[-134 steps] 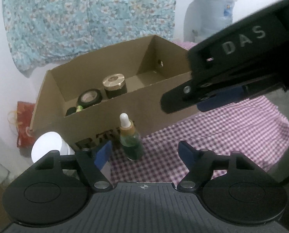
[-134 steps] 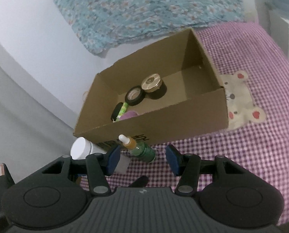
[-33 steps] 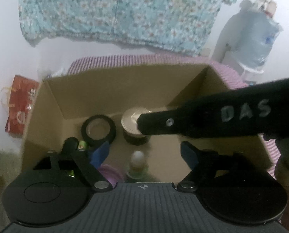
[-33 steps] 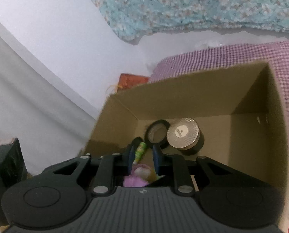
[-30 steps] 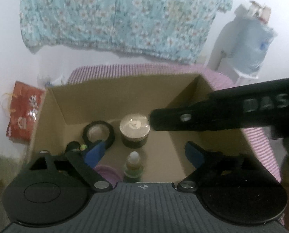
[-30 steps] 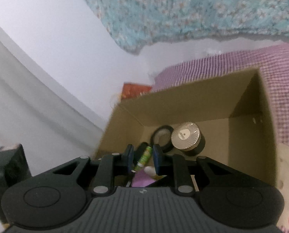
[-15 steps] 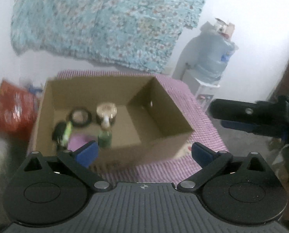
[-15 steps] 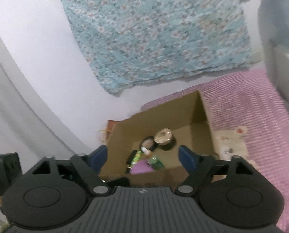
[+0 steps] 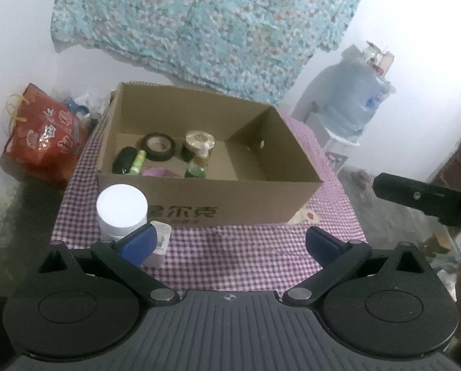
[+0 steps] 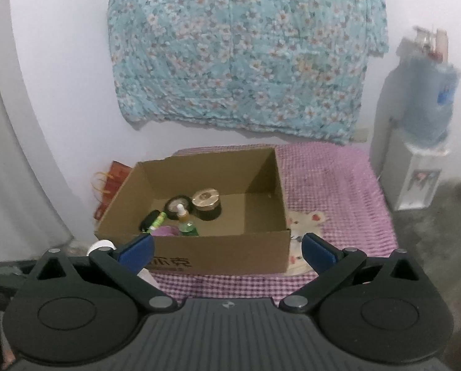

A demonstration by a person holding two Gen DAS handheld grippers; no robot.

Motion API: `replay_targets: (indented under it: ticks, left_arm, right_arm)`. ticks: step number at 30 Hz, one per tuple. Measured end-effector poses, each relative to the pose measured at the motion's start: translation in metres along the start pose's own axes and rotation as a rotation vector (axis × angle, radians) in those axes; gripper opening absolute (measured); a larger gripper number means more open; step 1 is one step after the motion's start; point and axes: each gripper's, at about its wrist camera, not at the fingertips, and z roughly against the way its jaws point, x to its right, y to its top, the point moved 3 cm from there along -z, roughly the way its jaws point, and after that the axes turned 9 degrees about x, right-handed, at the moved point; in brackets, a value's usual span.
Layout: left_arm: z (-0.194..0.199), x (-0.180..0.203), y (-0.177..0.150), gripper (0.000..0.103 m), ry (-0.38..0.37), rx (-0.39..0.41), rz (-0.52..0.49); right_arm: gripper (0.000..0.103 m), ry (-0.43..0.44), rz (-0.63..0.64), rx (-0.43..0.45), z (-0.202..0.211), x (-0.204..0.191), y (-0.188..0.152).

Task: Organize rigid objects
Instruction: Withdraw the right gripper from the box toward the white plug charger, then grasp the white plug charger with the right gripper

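Right tongs (image 10: 227, 252) have just been opening, now spread wide, nothing between. Left tongs (image 9: 230, 241) also wide apart, empty. Dropper bottle (image 9: 199, 162), earlier on checked surface (image 9: 230, 259) outside, now upright inside cardboard box (image 9: 218, 191) beside gold-lid jar (image 9: 198, 142), tape roll (image 9: 157, 146). Both tongs pulled back from box. White-lid jar (image 9: 121, 208) remains outside at box's front-left corner: likely next.

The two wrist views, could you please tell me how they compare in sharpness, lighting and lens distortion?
Left wrist view: fairly sharp, the printing on the brown cardboard box readable, the white round lid slightly overexposed. Right wrist view: softer, the blue water bottle at the right edge smeared, the white wall curving at the left from the fisheye. Both are dim, with dark corners.
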Motion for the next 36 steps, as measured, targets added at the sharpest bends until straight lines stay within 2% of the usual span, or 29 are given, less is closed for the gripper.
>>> replay_targets:
  ticks: [7,10,14,16,20,25,30,32,34,36]
  left_arm:
    - [0.015,-0.010,-0.007,0.103,-0.041,0.032,0.012]
    - [0.017,-0.012,-0.012,0.103,-0.067,0.034,0.015]
    - [0.014,-0.015,-0.019,0.103,-0.048,0.027,0.015]
    - [0.010,-0.018,-0.022,0.103,-0.014,0.021,0.012]
    - [0.000,-0.026,-0.030,0.103,0.033,0.008,-0.006]
    - [-0.024,-0.032,-0.040,0.103,0.086,-0.041,-0.070]
    - [-0.046,-0.036,-0.052,0.101,0.136,-0.072,-0.133]
    - [-0.053,-0.038,-0.056,0.097,0.145,-0.075,-0.147]
    - [-0.058,-0.039,-0.059,0.092,0.163,-0.075,-0.163]
    - [-0.064,-0.039,-0.062,0.082,0.180,-0.076,-0.180]
  right_arm:
    - [0.103,-0.113,0.114,0.053,0.014,-0.022,0.003]
    - [0.103,-0.121,0.133,0.072,0.015,-0.024,0.003]
    - [0.103,-0.068,0.099,0.028,0.009,-0.020,-0.001]
    - [0.103,-0.043,0.072,0.021,0.007,-0.017,-0.006]
    - [0.103,0.054,0.014,-0.016,-0.004,-0.013,-0.018]
    - [0.103,0.140,-0.066,-0.109,-0.037,-0.014,-0.033]
    - [0.102,0.244,-0.229,-0.188,-0.077,-0.011,-0.046]
    - [0.099,0.271,-0.281,-0.228,-0.096,-0.010,-0.054]
    - [0.088,0.293,-0.327,-0.276,-0.113,-0.010,-0.062]
    - [0.078,0.315,-0.370,-0.321,-0.130,-0.012,-0.071]
